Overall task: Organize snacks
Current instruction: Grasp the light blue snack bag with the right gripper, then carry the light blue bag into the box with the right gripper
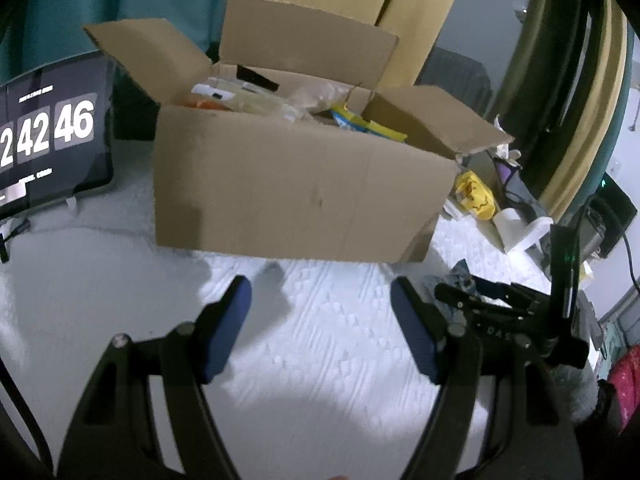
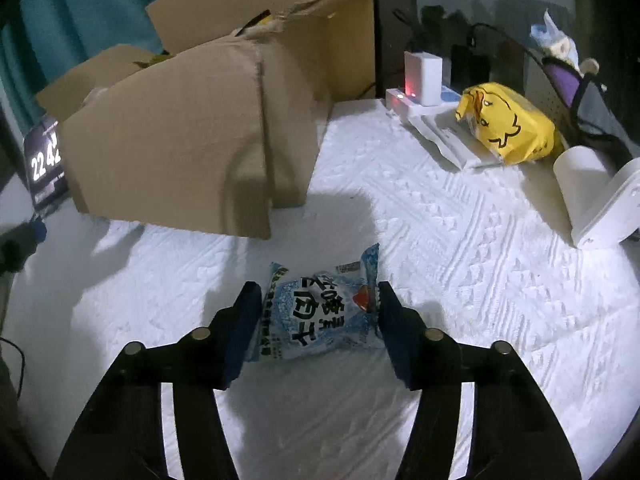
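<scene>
Straddling a pale blue snack packet (image 2: 320, 312), the right gripper (image 2: 316, 296) has one blue pad (image 2: 244, 332) against each side of it, so the packet appears pinched between them; it lies low over the white textured cloth (image 2: 440, 240), and whether it rests on the cloth or is lifted just clear cannot be told. Black printed characters run across the packet's face, and one corner sticks up past the right-hand finger.

An open cardboard box (image 1: 296, 196) stands on the cloth beyond both grippers, flaps (image 1: 308, 36) up, with several packets (image 1: 360, 120) showing over its rim. The left gripper (image 1: 320, 292) hangs spread wide with nothing between its pads, above bare cloth in front of the box.

A tablet (image 1: 52, 132) with large clock digits leans to the left of the box. To the right of the box, near the cloth's edge, lie a yellow bag with a cartoon duck (image 2: 508, 120), a white charger on a power strip (image 2: 420, 76) and a white roll holder (image 2: 596, 196).
</scene>
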